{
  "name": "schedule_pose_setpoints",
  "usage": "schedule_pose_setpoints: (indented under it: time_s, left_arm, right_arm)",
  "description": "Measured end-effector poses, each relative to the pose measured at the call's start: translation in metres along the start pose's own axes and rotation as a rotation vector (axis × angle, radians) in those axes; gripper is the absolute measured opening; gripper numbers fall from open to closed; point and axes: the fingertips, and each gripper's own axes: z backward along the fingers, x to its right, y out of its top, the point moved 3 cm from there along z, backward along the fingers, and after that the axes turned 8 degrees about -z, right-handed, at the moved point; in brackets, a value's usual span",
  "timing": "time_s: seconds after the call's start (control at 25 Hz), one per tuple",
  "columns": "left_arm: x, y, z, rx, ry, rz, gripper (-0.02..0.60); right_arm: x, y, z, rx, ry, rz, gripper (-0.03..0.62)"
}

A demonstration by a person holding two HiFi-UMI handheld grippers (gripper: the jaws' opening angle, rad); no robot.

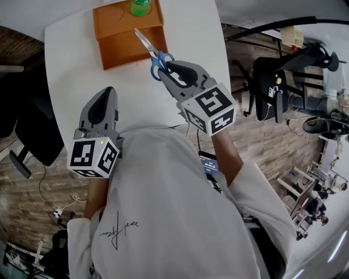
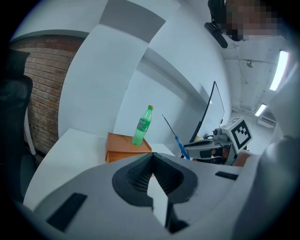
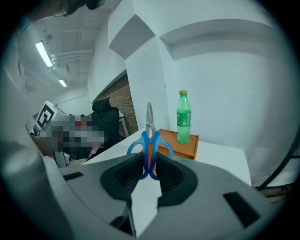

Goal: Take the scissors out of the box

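Observation:
The scissors (image 1: 152,52), blue-handled with steel blades, hang in the air just in front of the orange box (image 1: 117,52). My right gripper (image 1: 166,68) is shut on their handles, blades pointing up and away over the box. In the right gripper view the scissors (image 3: 149,140) stand upright between the pads of the right gripper (image 3: 149,157). A green bottle (image 1: 140,6) stands in the box. My left gripper (image 1: 103,106) hovers over the table's near left part, shut and holding nothing; its view shows the left gripper (image 2: 152,157), the box (image 2: 119,147) and the scissors (image 2: 176,136).
The white table (image 1: 71,82) is narrow, with edges close on both sides. A dark office chair (image 1: 32,136) stands to its left and another chair (image 1: 270,87) to its right. Cables lie on the wood floor (image 1: 60,210).

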Motion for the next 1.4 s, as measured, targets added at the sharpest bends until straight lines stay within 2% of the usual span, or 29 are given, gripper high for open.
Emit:
schedule_pose_setpoints:
  time_s: [0.28,0.52,0.8,1.4]
  left_arm:
    - [0.001,0.005,-0.002,0.019,0.007,0.005,0.003]
    - [-0.001,0.011,0.002,0.055,0.034,0.031,0.003]
    - [-0.006,0.018,0.006,0.096,0.068,0.052,0.003]
    - [-0.004,0.017,0.008,0.094,0.076,0.059,0.004]
  right_arm:
    - [-0.001,0.006,0.005,0.069,0.027,-0.03,0.091]
    - [-0.012,0.012,0.013,0.135,0.052,-0.004,0.091]
    - [-0.016,0.011,0.019,0.154,0.059,-0.013,0.091]
    - [-0.017,0.009,0.023,0.151,0.056,-0.01,0.091]
